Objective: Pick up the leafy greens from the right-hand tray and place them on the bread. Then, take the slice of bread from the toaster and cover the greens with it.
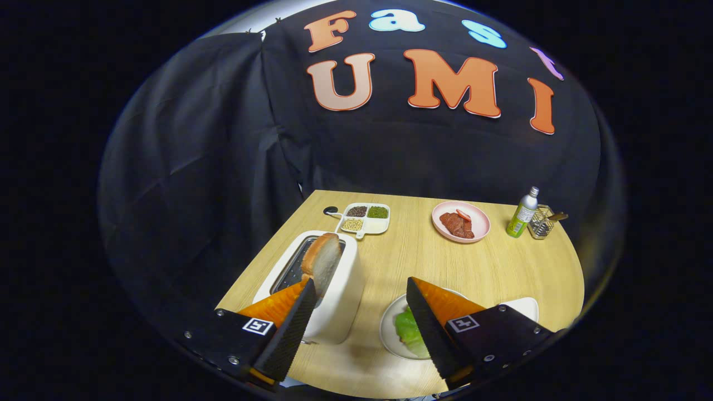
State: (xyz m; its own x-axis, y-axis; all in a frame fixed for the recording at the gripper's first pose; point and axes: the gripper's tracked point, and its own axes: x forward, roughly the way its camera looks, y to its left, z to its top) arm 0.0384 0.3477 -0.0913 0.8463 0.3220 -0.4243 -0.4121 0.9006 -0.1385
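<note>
My gripper (361,288) is open, its two orange-and-black fingers spread wide above the wooden table (484,267) with nothing between them. A slice of bread (322,260) stands upright in the slot of the white toaster (340,301), just past the left fingertip. Leafy greens (411,332) lie on a white plate (390,328) beside the toaster, partly hidden under the right finger (429,323). Any bread beneath the greens is hidden. A white tray (526,305) peeks out beyond the right finger.
At the back of the table stand a white divided dish of grains (365,218), a pink plate with red meat (461,221), a green-labelled bottle (522,213) and a small glass holder (541,223). The black cloth wall closes in behind and to the left.
</note>
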